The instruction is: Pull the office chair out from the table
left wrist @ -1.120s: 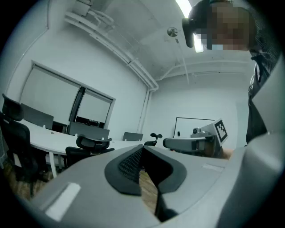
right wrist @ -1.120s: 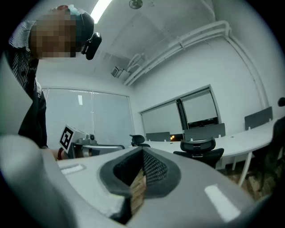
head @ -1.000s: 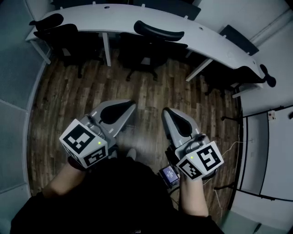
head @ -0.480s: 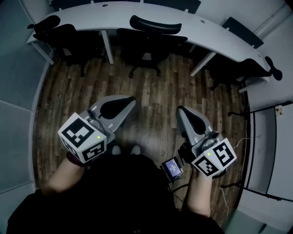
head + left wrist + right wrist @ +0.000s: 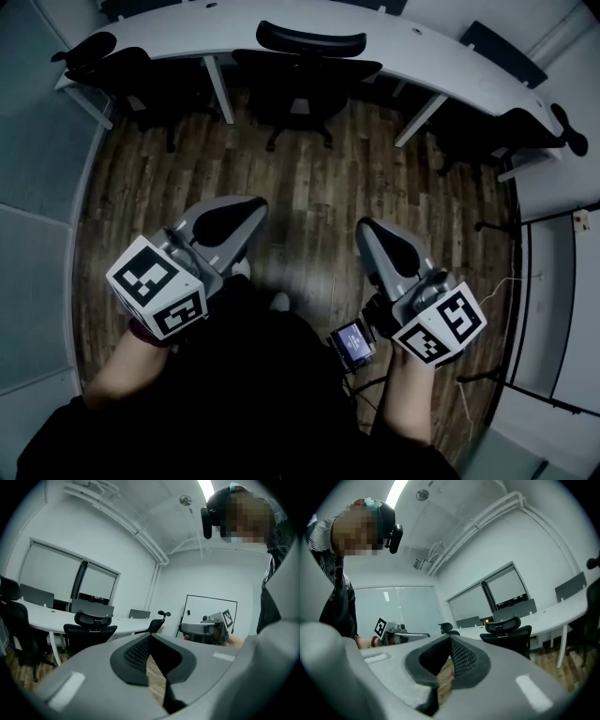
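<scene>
Inspection at the approach stage. I find the left tongs [image 5: 255, 204] and the right tongs [image 5: 366, 229] both fully closed with nothing between the pads. They are held side by side above the wooden floor [image 5: 309, 173] and point towards the table [image 5: 422, 64]. The office chair [image 5: 305, 73] is tucked in at the middle of the table with its backrest facing me. Its headrest [image 5: 309, 39] shows over the table top, and it sits between two table legs [image 5: 217, 89]. It is well apart from both tongs, and nothing has hold of it. Risks noted:

- **Closed tongs:** they cannot take the backrest, so arriving unopened would only nudge the chair further in.
- **Headrest grip:** holding the headrest alone may tilt that part rather than draw the chair out.
- **One-sided pull:** this would likely swivel the seat and swing the base [image 5: 300, 139] into a table leg.
- **Armrests:** the space beneath the table is dark, and I cannot tell whether the armrests sit under the edge. If they do, they could catch on it.
- **Wrong chair:** neighbouring chairs [image 5: 127, 70] stand on either side, so a drifting approach might land on one of them.
</scene>
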